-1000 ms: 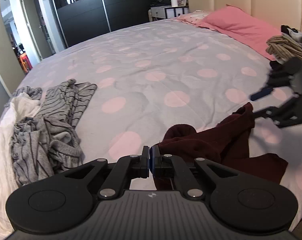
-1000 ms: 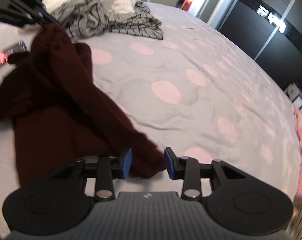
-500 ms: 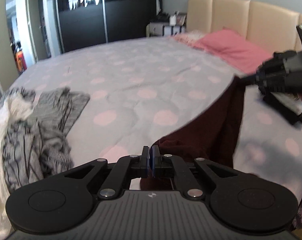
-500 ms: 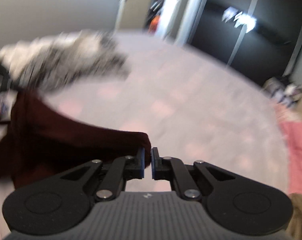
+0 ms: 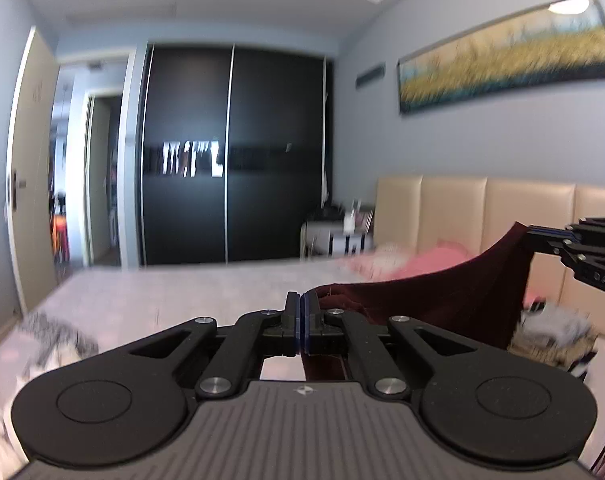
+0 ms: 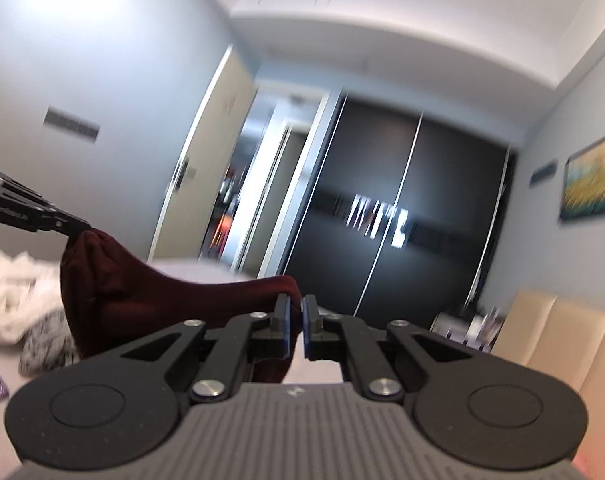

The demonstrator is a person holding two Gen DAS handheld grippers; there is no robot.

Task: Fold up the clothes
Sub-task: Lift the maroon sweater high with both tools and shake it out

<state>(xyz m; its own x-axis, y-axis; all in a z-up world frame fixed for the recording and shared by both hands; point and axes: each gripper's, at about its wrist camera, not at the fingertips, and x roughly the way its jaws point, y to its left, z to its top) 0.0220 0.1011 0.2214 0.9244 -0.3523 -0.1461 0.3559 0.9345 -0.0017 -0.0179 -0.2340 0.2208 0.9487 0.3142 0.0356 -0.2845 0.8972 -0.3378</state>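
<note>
Overhead-level, left wrist view: left gripper (image 5: pixel 301 322) pinched tight, blue pads together, with a corner of the maroon garment (image 5: pixel 442 300) caught on its right side. Cloth runs in a sagging span rightward and up to the right gripper (image 5: pixel 536 234), which enters from the right edge and clamps the far corner. Garment hangs in the air between the two, above the bed (image 5: pixel 174 292); its lower edge drops behind the left gripper's body. Background: black wardrobe (image 5: pixel 230 156), open door (image 5: pixel 30 168) at left, beige headboard (image 5: pixel 482 208), pink pillow (image 5: pixel 442 258), long painting (image 5: pixel 502 52) on the wall, nightstand (image 5: pixel 334 236) between wardrobe and headboard. Striped grey clothes (image 5: pixel 58 332) lie blurred at lower left; another small pile (image 5: pixel 554 328) at right beside the garment. Right wrist view: right gripper (image 6: pixel 295 320) nearly closed, narrow slit between pads, garment (image 6: pixel 142 300) edge gripped at the left pad. Fabric stretches leftward to the left gripper (image 6: pixel 76 228), which holds the bunched other corner. Cloth droops between them. White and grey clothes (image 6: pixel 14 292) sit on the bed behind the garment at left. Wardrobe (image 6: pixel 402 208) and door (image 6: pixel 210 152) beyond, blurred.
</note>
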